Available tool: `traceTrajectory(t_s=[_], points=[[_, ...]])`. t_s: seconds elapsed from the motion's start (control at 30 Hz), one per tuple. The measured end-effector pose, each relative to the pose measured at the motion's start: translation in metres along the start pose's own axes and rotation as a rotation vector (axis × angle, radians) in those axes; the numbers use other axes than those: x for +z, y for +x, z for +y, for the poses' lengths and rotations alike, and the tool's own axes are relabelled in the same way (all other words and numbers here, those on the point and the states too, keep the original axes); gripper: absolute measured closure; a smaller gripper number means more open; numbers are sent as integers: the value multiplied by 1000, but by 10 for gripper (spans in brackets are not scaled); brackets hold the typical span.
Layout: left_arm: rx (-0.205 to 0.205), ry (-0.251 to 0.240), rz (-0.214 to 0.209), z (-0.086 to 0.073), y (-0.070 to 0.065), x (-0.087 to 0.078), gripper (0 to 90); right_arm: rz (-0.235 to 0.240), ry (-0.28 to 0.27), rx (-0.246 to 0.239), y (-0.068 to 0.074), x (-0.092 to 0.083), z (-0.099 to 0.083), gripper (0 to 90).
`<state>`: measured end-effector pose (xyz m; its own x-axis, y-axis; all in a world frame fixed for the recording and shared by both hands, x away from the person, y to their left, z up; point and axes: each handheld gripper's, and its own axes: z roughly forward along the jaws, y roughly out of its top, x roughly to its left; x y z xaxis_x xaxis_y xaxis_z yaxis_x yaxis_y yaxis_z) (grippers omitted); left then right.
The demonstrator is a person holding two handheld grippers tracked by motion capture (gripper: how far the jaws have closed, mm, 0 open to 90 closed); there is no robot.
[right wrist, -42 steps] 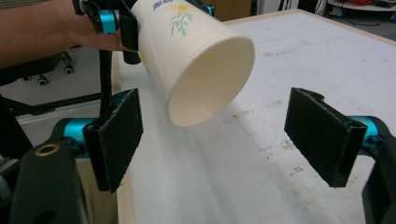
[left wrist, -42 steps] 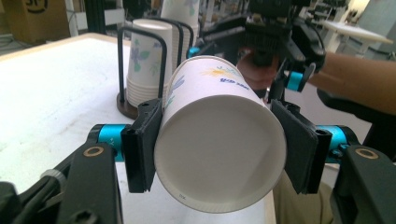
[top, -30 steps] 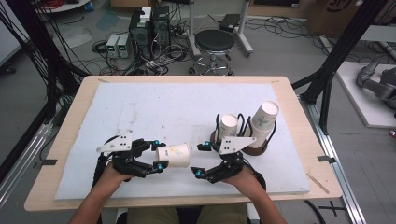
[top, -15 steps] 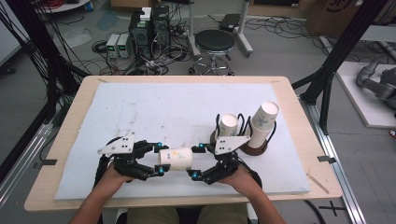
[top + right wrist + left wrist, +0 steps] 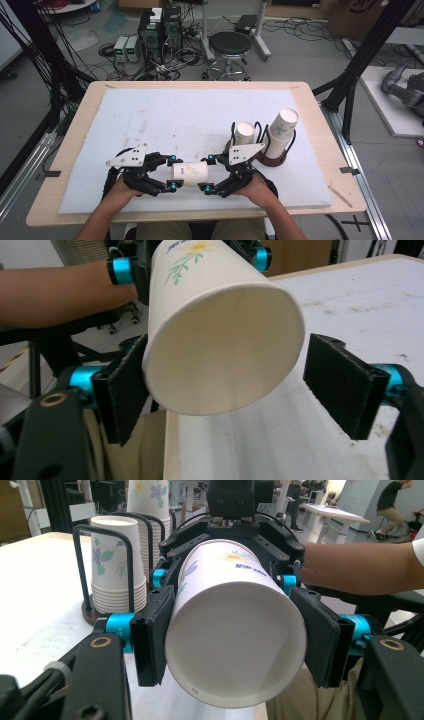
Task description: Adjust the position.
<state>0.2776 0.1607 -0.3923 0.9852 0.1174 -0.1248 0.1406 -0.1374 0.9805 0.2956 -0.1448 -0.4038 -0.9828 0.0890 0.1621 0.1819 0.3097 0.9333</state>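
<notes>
The left gripper has its jaws clamped on the base end of a single paper cup, which lies on its side in the air just above the counter, near its front edge and in front and to the left of the cup holder. The right gripper sits around the cup's open mouth; its jaws have just been closing, one pad touching the rim and the other clearly off it in the right gripper view, so it has no grip yet.

By my reading this is a handover or a pulling-apart of nested cups, about midway: one cup is out of the holder, the second grasp is unfinished, and the transfer or separation is still to do.

Count: two grippers, one loose cup, one holder, and two stacks in it, a short stack and a taller stack beside it.
</notes>
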Motion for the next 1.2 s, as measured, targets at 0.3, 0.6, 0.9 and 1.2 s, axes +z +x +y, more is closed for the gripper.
traceTrajectory(t_s=[0.3,0.6,0.9,1.2], points=[[5,-9,-7,-1,0,-1,373,35,-27,-28,-1,-1,-1,331],[-34,28,43,-2,-1,2,225,25,-13,-19,-1,-5,0,345],[-35,132,98,0,-3,2,147,-36,52,-21,-2,-10,5,336],[-20,224,153,9,-1,-7,148,-85,174,-70,0,-8,23,334]])
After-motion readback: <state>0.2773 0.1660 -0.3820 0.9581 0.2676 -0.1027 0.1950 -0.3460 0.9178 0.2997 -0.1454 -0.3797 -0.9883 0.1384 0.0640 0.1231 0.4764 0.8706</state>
